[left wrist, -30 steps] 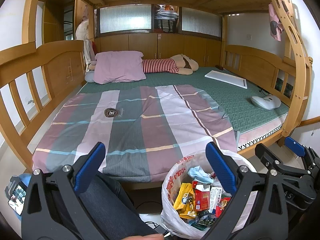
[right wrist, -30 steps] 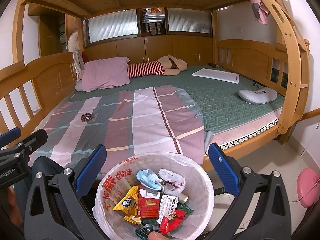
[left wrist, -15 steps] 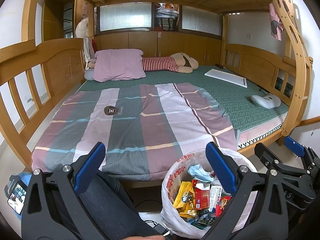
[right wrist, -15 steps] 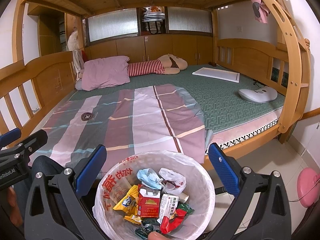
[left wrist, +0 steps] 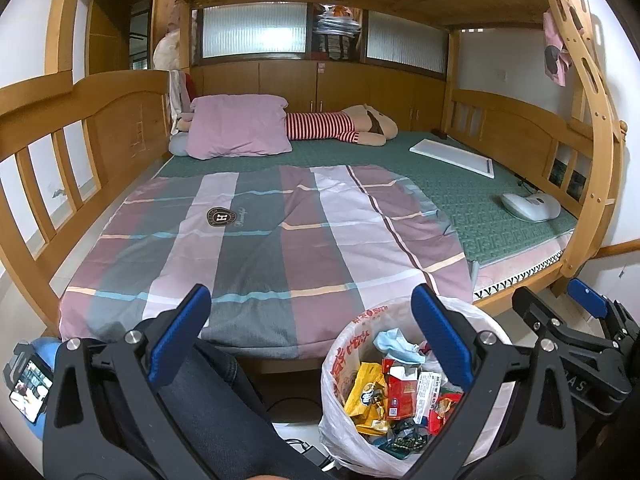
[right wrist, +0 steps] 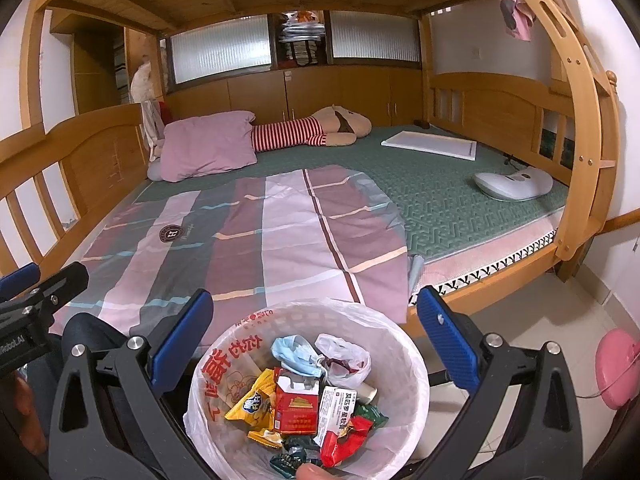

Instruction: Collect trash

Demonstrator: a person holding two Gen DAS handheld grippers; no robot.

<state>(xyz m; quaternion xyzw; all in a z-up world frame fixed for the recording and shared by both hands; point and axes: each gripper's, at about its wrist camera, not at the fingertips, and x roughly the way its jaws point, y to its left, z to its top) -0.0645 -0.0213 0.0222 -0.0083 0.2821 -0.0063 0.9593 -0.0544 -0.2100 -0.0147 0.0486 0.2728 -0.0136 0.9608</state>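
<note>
Both grippers, L (left wrist: pixel 310 322) & R (right wrist: pixel 314 326), wide apart, empty, above lined trash bin (right wrist: pixel 404 364) w/ wrappers.

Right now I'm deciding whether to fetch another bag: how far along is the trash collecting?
Looks mostly done: the lined bin already holds wrappers, a red carton and a face mask, with room left. Nothing is in hand: the left hand-held gripper and right hand-held gripper are both open. No loose trash shows on the blanket; what is left is unclear.
</note>
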